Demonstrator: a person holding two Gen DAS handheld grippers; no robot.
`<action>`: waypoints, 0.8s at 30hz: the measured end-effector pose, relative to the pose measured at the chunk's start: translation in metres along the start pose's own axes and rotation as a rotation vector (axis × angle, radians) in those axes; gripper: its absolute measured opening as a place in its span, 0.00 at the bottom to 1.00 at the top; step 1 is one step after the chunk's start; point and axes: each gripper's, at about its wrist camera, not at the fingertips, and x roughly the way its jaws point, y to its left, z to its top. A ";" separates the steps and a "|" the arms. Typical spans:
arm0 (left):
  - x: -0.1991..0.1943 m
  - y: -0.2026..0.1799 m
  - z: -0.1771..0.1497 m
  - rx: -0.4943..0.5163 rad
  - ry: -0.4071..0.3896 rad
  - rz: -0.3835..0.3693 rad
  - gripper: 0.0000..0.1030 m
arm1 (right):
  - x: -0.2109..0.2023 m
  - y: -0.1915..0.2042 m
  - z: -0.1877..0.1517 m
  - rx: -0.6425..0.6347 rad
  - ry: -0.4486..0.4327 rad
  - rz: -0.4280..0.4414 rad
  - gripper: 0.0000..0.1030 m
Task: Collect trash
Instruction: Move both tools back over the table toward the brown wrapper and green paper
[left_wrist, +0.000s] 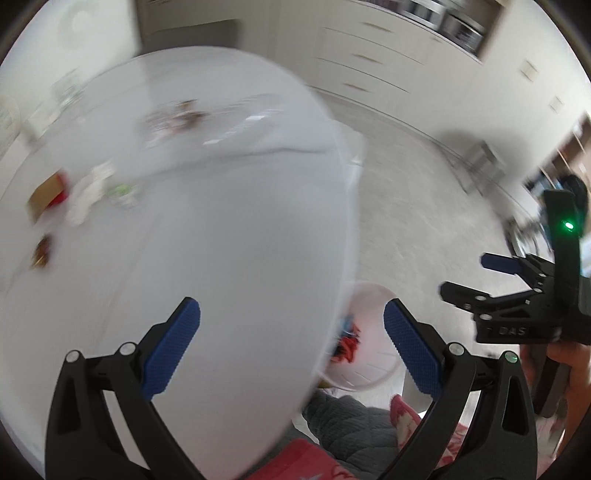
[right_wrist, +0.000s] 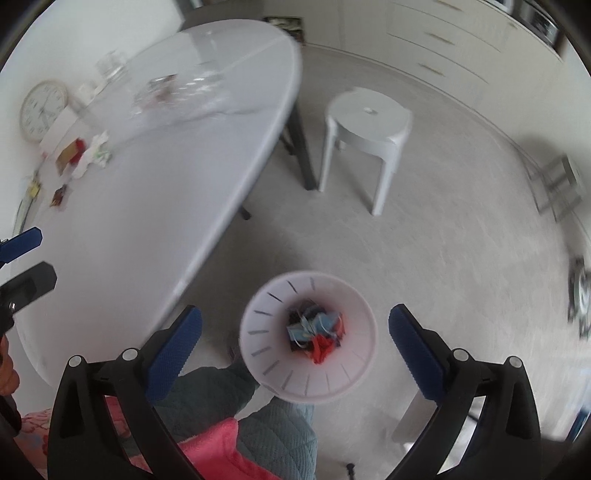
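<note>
Trash bin (right_wrist: 308, 338) upright, mouth up, at 6 o'clock; my right gripper (right_wrist: 295, 332) above, spread, empty; left gripper (left_wrist: 291, 345) spread over table (left_wrist: 221, 240).

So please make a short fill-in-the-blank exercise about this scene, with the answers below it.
1. The white bin stands on the ____, beside the table.
2. Both the left tongs and the right tongs are ____ and hold nothing.
3. The bin already has ____ inside it.
4. The white stool stands on the floor with ____ on its seat.

Answers: floor; open; trash; nothing
</note>
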 end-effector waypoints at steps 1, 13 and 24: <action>-0.001 0.018 0.001 -0.035 -0.007 0.025 0.93 | 0.001 0.008 0.007 -0.021 -0.002 0.002 0.97; -0.012 0.207 0.006 -0.303 -0.055 0.241 0.93 | 0.029 0.162 0.114 -0.305 -0.048 0.093 0.97; 0.016 0.318 0.023 -0.427 -0.052 0.262 0.93 | 0.077 0.262 0.164 -0.422 -0.018 0.154 0.97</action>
